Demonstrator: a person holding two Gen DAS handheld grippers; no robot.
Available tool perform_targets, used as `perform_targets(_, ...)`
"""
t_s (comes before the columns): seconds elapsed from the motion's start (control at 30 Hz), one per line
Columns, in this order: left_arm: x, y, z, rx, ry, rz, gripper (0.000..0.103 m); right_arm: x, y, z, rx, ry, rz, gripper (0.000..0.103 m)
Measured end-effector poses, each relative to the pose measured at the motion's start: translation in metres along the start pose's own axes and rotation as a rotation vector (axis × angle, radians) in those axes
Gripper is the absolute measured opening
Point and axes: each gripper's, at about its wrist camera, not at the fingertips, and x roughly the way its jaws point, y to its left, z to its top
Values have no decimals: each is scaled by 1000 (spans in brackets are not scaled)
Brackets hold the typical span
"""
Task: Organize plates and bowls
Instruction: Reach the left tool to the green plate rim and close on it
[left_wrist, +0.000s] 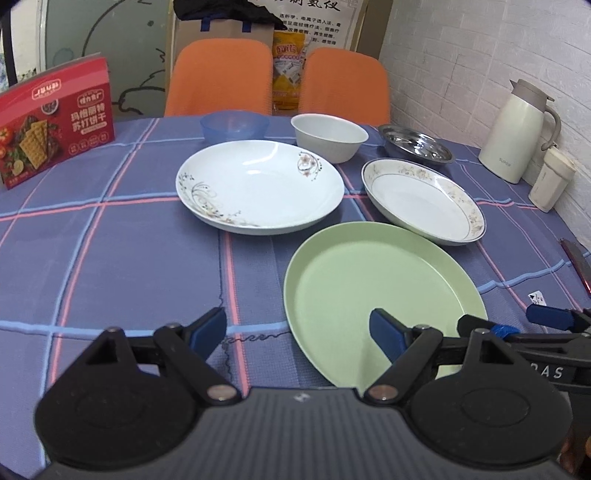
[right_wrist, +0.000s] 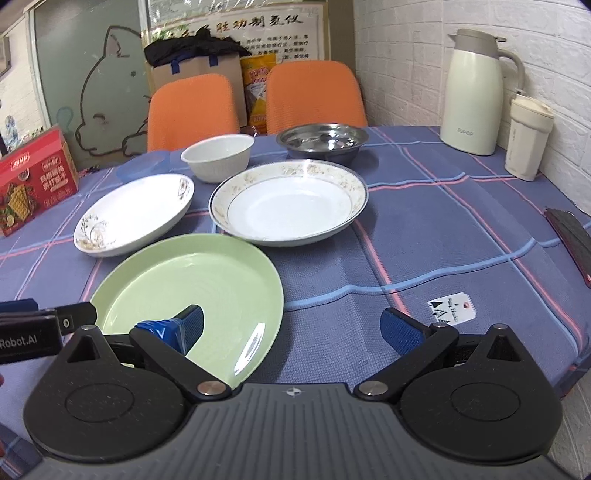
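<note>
A green plate (left_wrist: 369, 280) (right_wrist: 184, 280) lies nearest on the checked tablecloth. Behind it are a white floral plate (left_wrist: 258, 184) (right_wrist: 136, 214) and a gold-rimmed plate (left_wrist: 421, 199) (right_wrist: 288, 199). Further back stand a blue bowl (left_wrist: 232, 125) (right_wrist: 140, 168), a white bowl (left_wrist: 328, 136) (right_wrist: 218, 155) and a steel bowl (left_wrist: 417, 144) (right_wrist: 321, 140). My left gripper (left_wrist: 297, 332) is open, its right finger over the green plate's near edge. My right gripper (right_wrist: 291, 325) is open, its left finger over that plate. Both are empty.
A red cracker box (left_wrist: 55, 118) (right_wrist: 33, 184) stands at the left. A cream thermos jug (left_wrist: 517, 133) (right_wrist: 472, 92) and a cream cup (left_wrist: 550, 181) (right_wrist: 528, 140) stand by the right wall. Two orange chairs (left_wrist: 221, 77) are behind the table. A dark red object (right_wrist: 572, 236) lies at the right edge.
</note>
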Motion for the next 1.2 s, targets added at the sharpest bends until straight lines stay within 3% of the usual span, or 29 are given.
perform_targets(0.4,41,-12,11,62,76,-20,81,36,8,0,-63,108,71,90)
perform_targets(0.53,48,-11,8,77,81,-15,80,38,9,-1,-90,94,75,91)
perform_targets(0.7,50,-14,7,113,71,-5,80,33,1,-16,-131,-18,120,91)
perform_targets(1.0,51,-16,8,122,76,-7,80,40,13,-2,-172,35,157,88)
perform_targets(1.07,51,-17,7,122,65,-15,74,41,15,0,-187,47,159,87)
perform_targets(1.13,47,-19,5,123,40,-41,51,42,17,1,-208,47,169,85)
perform_targets(1.2,48,-20,5,108,24,-14,51,44,17,1,-198,51,196,85)
